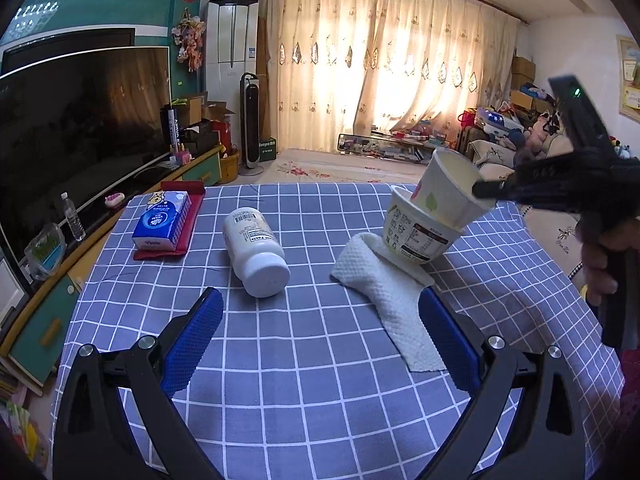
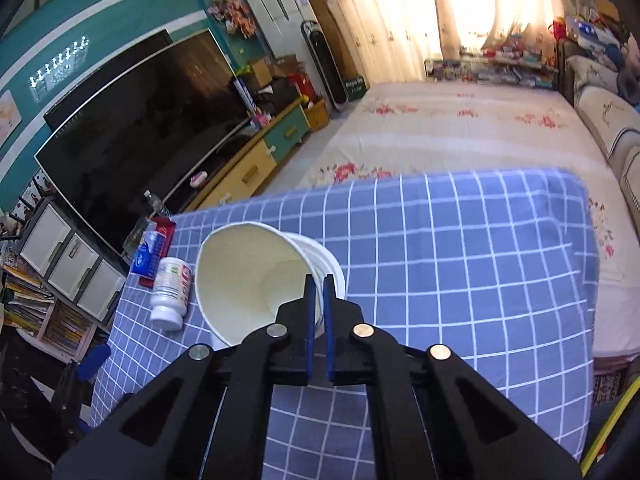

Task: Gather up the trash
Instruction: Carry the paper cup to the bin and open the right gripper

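Note:
A white paper cup (image 1: 444, 188) with a leaf print leans inside a white labelled tub (image 1: 416, 236) on the blue checked tablecloth (image 1: 320, 380). My right gripper (image 1: 480, 190) pinches the cup's rim; in the right wrist view its jaws (image 2: 319, 282) stand shut on the rim of the cup (image 2: 240, 280), with the tub (image 2: 330, 264) behind. A white paper towel (image 1: 384, 292) lies partly under the tub. A white bottle (image 1: 256, 252) lies on its side mid-table. My left gripper (image 1: 320, 324) hovers open over the cloth, near the towel, holding nothing.
A blue tissue pack (image 1: 162, 220) rests on a red cloth (image 1: 176, 250) at the table's far left. A TV (image 1: 80, 132) and low cabinet run along the left. A flowered bed (image 2: 460, 128) lies beyond the table's far edge. A hand (image 1: 600, 264) holds the right gripper.

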### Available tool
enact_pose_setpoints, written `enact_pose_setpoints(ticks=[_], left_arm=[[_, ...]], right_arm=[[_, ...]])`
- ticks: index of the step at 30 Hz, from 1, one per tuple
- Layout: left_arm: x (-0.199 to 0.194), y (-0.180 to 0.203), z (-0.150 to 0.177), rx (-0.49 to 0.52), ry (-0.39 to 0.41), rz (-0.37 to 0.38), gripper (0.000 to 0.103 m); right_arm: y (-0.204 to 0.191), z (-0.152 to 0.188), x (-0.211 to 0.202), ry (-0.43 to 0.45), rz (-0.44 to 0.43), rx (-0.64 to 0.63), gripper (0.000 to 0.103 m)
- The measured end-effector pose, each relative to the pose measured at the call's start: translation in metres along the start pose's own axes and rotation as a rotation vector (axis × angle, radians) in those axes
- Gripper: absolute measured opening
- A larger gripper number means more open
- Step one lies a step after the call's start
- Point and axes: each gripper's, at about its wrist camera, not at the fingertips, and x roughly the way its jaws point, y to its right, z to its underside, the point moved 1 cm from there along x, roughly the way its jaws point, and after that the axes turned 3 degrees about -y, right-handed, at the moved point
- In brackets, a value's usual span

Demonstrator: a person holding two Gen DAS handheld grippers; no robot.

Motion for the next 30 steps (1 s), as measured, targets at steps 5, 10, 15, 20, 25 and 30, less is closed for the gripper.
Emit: enact_pose_setpoints(ticks=[5,10,15,20,25,30], left_arm=[[0.001,0.003,0.0,0.012,-0.006,-0.003,0.097],[0.003,0.004,0.001,0.019,-0.013,0.0,0.097],[0.002,0.007,0.001,0.027,-0.014,0.006,0.097],[0.001,0.008,0.002,0.032,-0.011,0.006,0.097],[-0.003,0.012,0.001,0.044,-0.004,0.008,0.097],[-0.005,0.018,0.002,0.059,0.0,0.011,0.097]], right_arm=[[-0.002,-0.006,-0.02,0.035,-0.019,0.007,0.004],[-0.002,-0.006,-0.06,0.103,-0.037,0.022,0.004],[0.015,0.012,-0.129,0.212,0.011,0.042,0.004],[0.064,0.063,-0.198,0.306,0.163,0.146,0.004],[0.133,0.121,-0.227,0.281,0.352,0.3,0.004],[0.202,0.169,-0.223,0.205,0.491,0.451,0.004]])
